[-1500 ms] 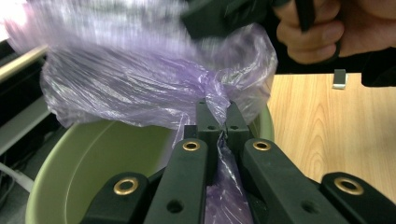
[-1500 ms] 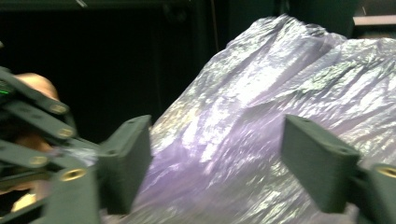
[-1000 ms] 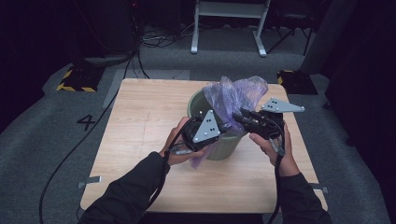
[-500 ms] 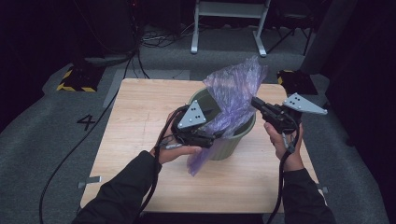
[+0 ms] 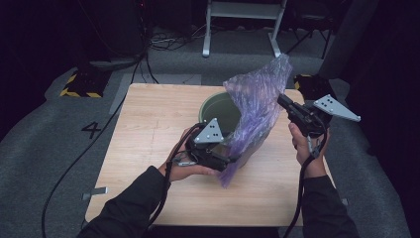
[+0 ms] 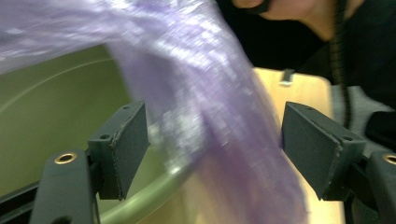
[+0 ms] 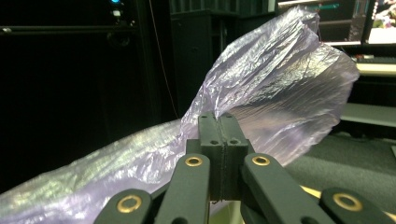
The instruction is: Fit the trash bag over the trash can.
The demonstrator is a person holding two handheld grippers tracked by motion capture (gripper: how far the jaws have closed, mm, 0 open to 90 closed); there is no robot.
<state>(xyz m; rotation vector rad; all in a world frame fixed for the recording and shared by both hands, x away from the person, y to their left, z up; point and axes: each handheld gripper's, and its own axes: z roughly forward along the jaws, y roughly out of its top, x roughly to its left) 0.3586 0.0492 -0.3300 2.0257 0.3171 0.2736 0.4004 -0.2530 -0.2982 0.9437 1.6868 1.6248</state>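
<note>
A thin purple plastic bag [image 5: 257,109] stretches up and across a green bin [image 5: 215,106] in the middle of the wooden table [image 5: 148,124]. My right gripper [image 5: 281,99] is shut on the bag's right side, and in the right gripper view the film [image 7: 280,84] billows beyond the closed tips of the right gripper [image 7: 218,119]. My left gripper [image 5: 233,158] sits at the bin's near rim. Its jaws have just been opening, and in the left gripper view the left gripper [image 6: 215,140] stands wide with the bag [image 6: 210,93] hanging loose between the pads, over the bin's rim [image 6: 140,198].
On the grey floor to the left are a painted 4 [image 5: 92,130] and a yellow-and-black striped block [image 5: 79,84]. A white metal frame [image 5: 242,20] and cables lie behind the table. A dark box [image 5: 309,84] sits by the far right corner.
The left gripper has let go of the bag and opened wide. The right gripper has closed on the bag and drawn it right and up, so the film now stands tall over the bin.
</note>
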